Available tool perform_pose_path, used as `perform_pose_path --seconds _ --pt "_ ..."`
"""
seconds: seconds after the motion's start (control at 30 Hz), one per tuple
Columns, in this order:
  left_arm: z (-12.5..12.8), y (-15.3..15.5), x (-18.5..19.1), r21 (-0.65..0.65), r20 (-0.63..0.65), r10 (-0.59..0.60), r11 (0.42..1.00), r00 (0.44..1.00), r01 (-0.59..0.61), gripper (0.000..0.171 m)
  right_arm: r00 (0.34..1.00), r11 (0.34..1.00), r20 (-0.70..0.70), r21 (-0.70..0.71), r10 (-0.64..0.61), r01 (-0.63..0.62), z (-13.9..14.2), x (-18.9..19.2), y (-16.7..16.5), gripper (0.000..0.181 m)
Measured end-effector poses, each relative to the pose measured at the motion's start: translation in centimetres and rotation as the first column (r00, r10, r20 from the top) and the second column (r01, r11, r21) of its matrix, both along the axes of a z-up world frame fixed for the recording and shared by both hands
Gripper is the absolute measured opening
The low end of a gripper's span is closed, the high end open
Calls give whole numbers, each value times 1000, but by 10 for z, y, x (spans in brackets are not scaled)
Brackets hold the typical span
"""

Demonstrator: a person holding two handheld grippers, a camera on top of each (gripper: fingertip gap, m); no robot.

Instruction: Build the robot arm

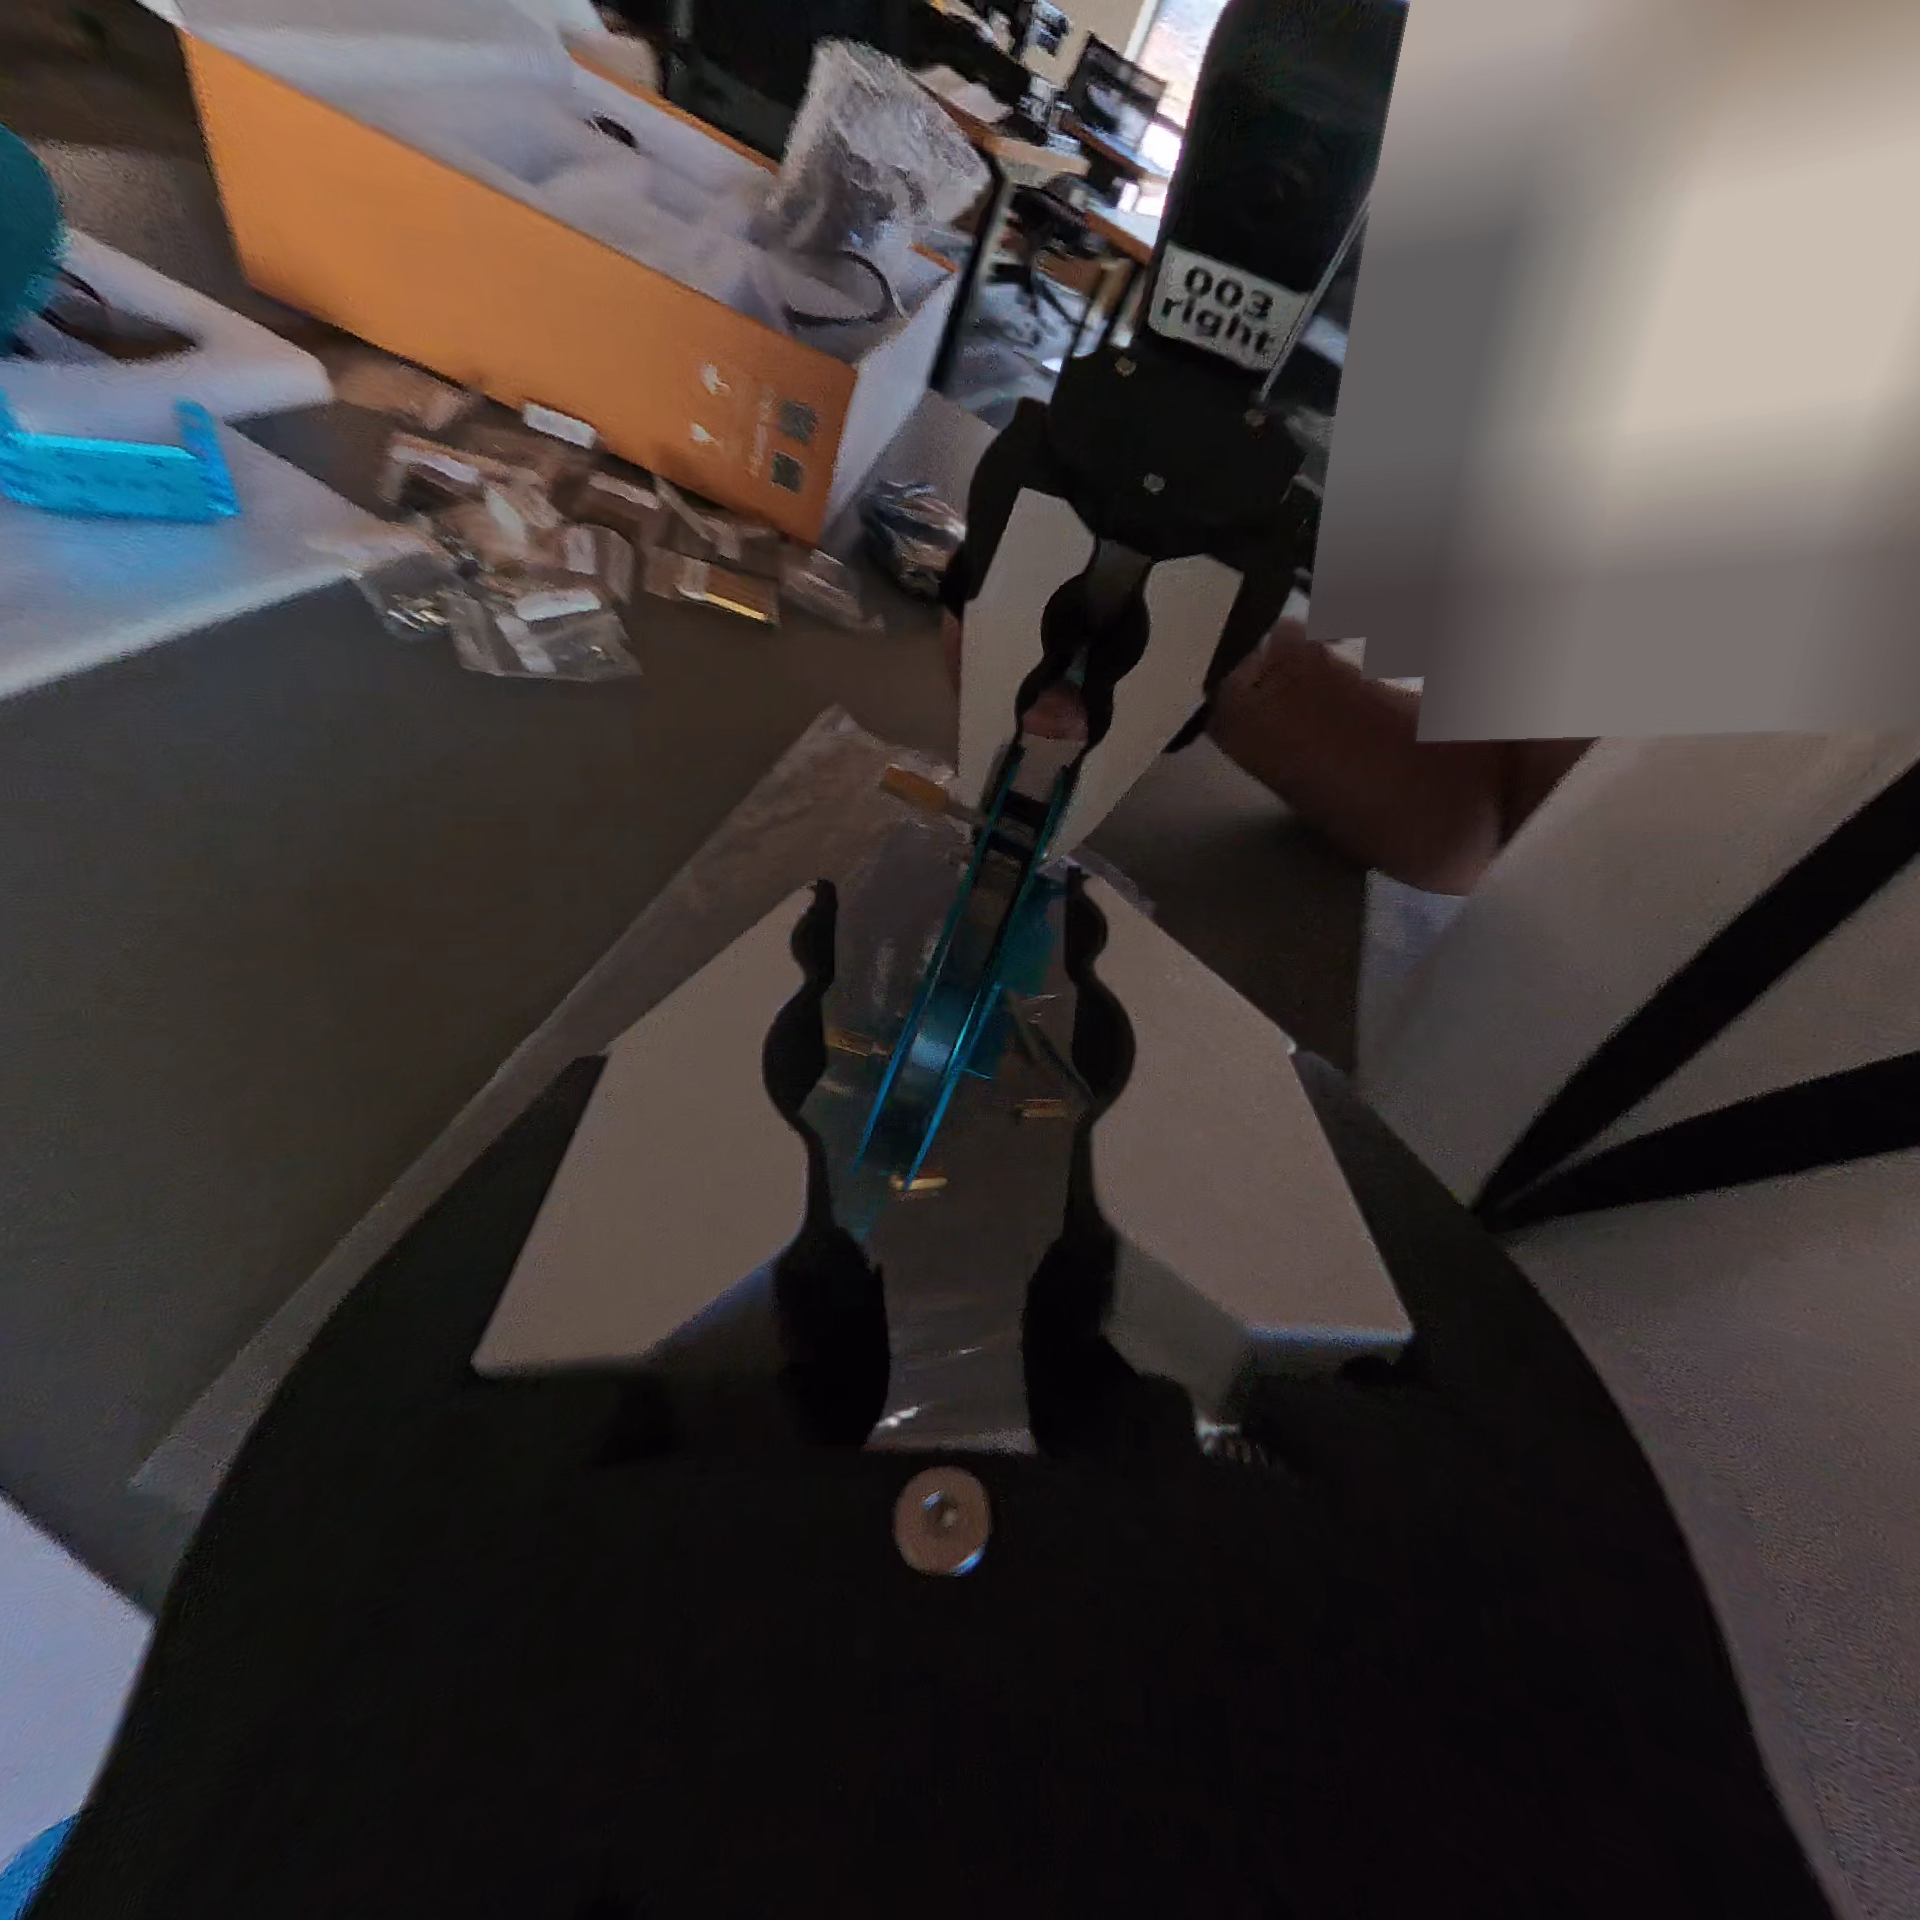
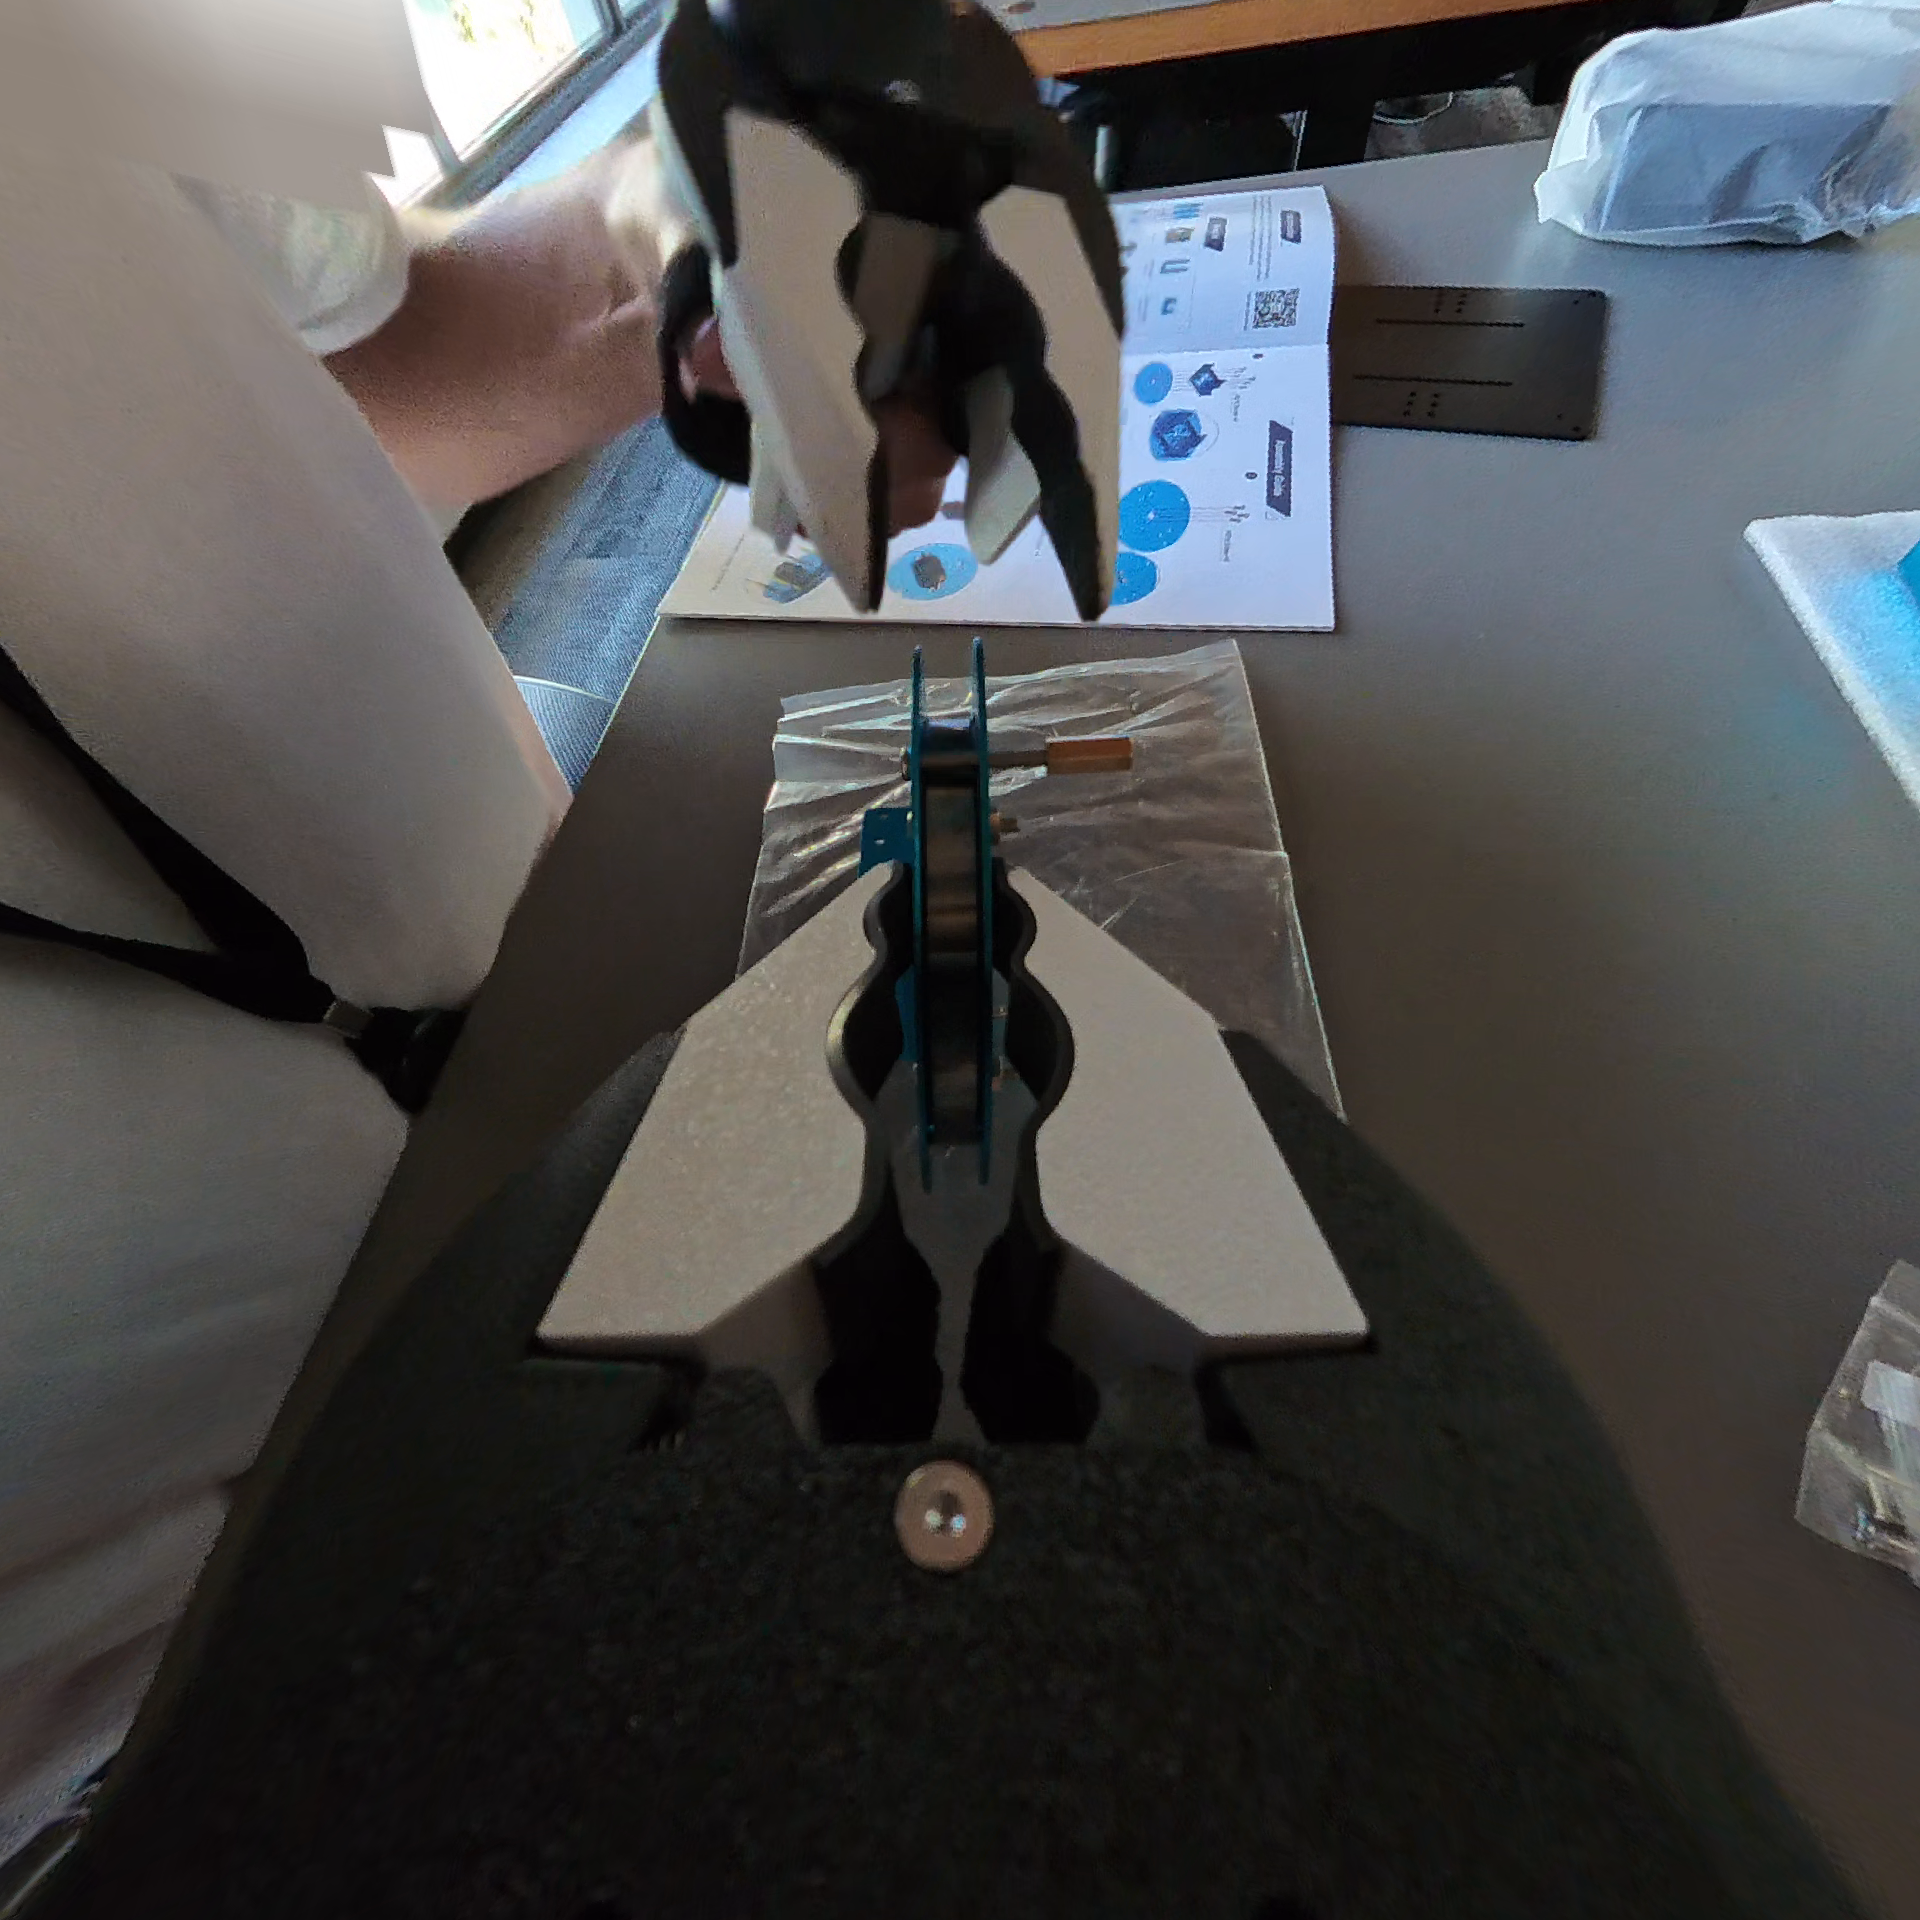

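Right gripper is clamped on the blue two-plate wheel assembly, held on edge above a clear plastic bag on the grey table. Left gripper hovers at 12 o'clock, jaws spread, holding nothing. My guess: the thin plates could twist or slip out, since only the edges are pinched. Only the right wrist view shows the brass standoff and the instruction booklet; only the left one shows the orange box at 11.
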State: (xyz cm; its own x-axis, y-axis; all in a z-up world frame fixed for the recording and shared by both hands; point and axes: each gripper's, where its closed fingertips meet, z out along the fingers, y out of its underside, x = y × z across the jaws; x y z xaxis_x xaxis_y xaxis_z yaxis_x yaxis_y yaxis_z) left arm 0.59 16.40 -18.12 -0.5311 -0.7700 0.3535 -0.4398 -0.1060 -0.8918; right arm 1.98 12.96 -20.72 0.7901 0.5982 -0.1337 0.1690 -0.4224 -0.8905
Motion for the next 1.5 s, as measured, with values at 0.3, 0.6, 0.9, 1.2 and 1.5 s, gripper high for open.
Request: perform_pose_path --seconds 0.3,0.6,0.9,1.2,1.5 --pt "-24 -13 -1 118 132 -52 992 990 36 53 998 999 -33 9 44 -43 -1 -4 -3 12" --pt "-23 -32 4 206 71 -285 942 956 265 28 999 999 -24 6 44 -44 -2 -2 -4 12" --pt "-34 -41 4 364 2 -322 882 947 299 13 999 999 17 -11 44 -44 -3 -3 -7 12" --pt "-34 -45 -1 409 30 -350 859 936 308 13 992 992 53 39 118 -120 -2 -9 -14 14" --pt "-34 -43 0 401 31 -369 856 929 326 14 991 990 21 48 131 -132 -3 -6 -14 14"
